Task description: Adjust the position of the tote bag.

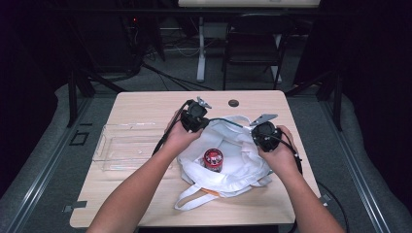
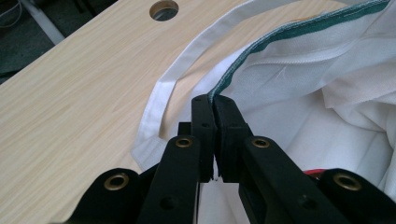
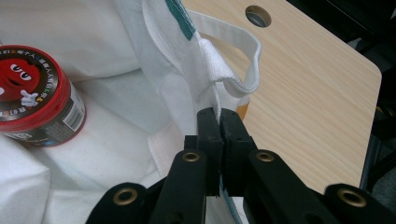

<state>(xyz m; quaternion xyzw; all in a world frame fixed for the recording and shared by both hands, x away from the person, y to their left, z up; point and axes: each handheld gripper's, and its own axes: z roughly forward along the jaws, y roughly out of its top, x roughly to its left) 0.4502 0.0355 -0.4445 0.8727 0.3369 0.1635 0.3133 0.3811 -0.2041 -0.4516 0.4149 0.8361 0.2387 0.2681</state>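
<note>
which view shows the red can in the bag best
The right gripper view: the red can is close, its lid print and barcode readable. The high view shows it small inside the white bag. The left gripper view catches just a red sliver.

Both forearms are bare, with no sleeves reaching the wrists, and each hand carries a chunky black device. The left claw (image 1: 195,115) and the right claw (image 1: 266,133) each wear a grey three-cornered plate on top and trail a black cable. Up close, the jaws are flat black bars on black link arms, pinned with brass-ringed rivets and dotted with small screw holes.
</note>
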